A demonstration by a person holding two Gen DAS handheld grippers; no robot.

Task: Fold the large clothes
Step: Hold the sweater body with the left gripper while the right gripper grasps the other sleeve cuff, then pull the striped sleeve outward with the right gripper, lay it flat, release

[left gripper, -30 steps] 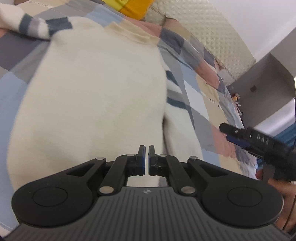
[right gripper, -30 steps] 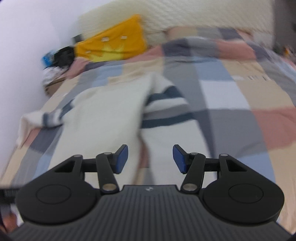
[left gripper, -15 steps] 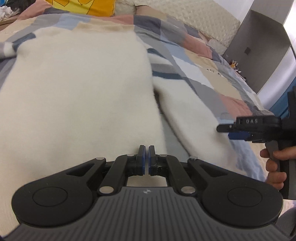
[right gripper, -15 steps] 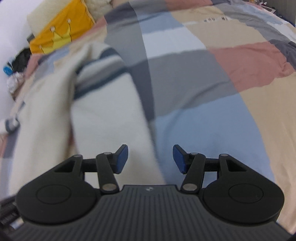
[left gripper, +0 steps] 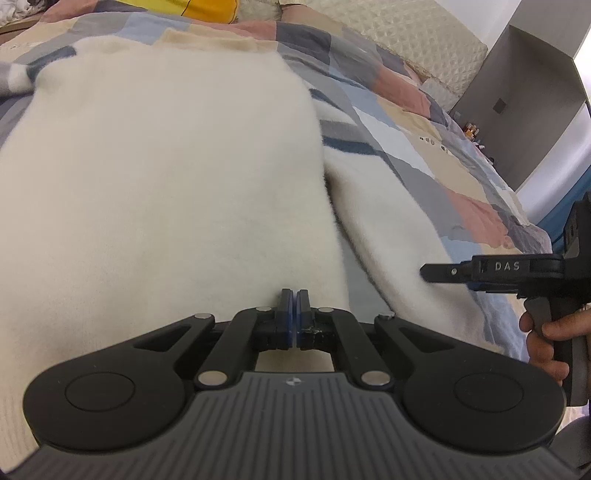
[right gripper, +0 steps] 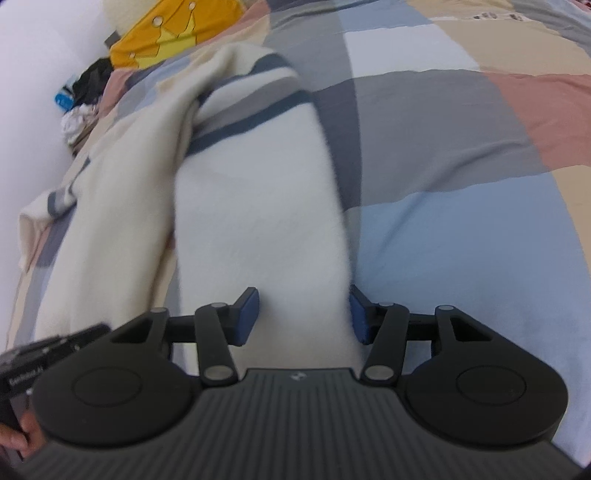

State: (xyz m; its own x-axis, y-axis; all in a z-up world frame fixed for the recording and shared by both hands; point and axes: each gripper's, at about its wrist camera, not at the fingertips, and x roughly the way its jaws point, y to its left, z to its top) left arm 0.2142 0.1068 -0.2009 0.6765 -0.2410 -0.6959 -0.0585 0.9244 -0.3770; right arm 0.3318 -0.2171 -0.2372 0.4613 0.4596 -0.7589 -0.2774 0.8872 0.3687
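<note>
Cream fleece sweater (left gripper: 159,177), with grey and navy stripes at the sleeves, is lying spread over a patchwork bedspread (right gripper: 461,155) of blue, grey, beige and pink blocks; its body is filling most of the left wrist view, and one sleeve (right gripper: 258,206) is stretching down the bed beside the body toward the right tool.

Left tool (left gripper: 294,314) is hovering low over the lower part of the sweater body, its blue pads pressed together; whether any fabric is caught between them cannot be told.

Right tool (right gripper: 303,314) is sitting over the cuff end of that sleeve, its jaws apart and closing, with the sleeve lying between the blue pads; the right-hand pad is right at the sleeve's edge, the left-hand pad is over the fleece, and neither is visibly pressing in. In the left wrist view this tool (left gripper: 480,271) is showing side-on, with a hand (left gripper: 546,343) wrapped round its grey handle.

Yellow cushion (right gripper: 173,29) with a crown print is lying at the head of the bed, next to a quilted cream headboard (left gripper: 406,40). Grey cabinet (left gripper: 524,103) is standing beside the bed.
</note>
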